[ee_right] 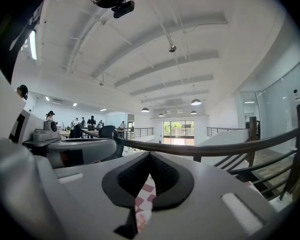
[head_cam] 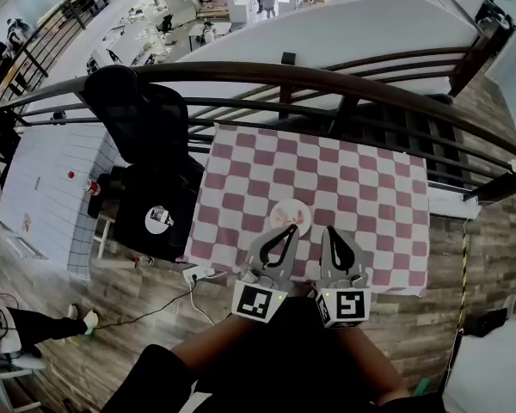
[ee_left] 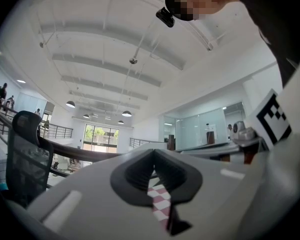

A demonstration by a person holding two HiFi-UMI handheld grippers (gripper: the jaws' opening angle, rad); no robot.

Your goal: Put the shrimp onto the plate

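1. Head view: I hold both tools over the near edge of the table (head_cam: 241, 231), which is covered in a red-and-white checked cloth. The two tools sit just beside each other, about midway along that edge.
2. Left gripper (head_cam: 289, 231): its jaws are pressed together at the tips. Its marker cube (head_cam: 258, 301) faces up towards me.
3. Left gripper view: the left gripper (ee_left: 153, 154) is confirmed closed. Only checked cloth shows through the slit behind the pads, and nothing is pinched.
4. Right gripper (head_cam: 332, 232): its jaws are also pressed together, and its marker cube (head_cam: 344, 306) sits at its rear.
5. Right gripper view: the right gripper (ee_right: 150, 157) is confirmed closed and holds nothing. Checked cloth and a pinkish patch show through the slit.
6. Plate (head_cam: 284, 209): it is white and round and lies on the cloth near the near edge. It is just beyond the tips of both tools, closest to the left one.
7. Shrimp (head_cam: 299, 220): a small pinkish item lies on the plate towards its right side. It is too small to give further detail.
8. Surroundings: a black office chair (head_cam: 138, 114) stands at the table's left edge, and a dark railing (head_cam: 327, 80) runs along the far edge.
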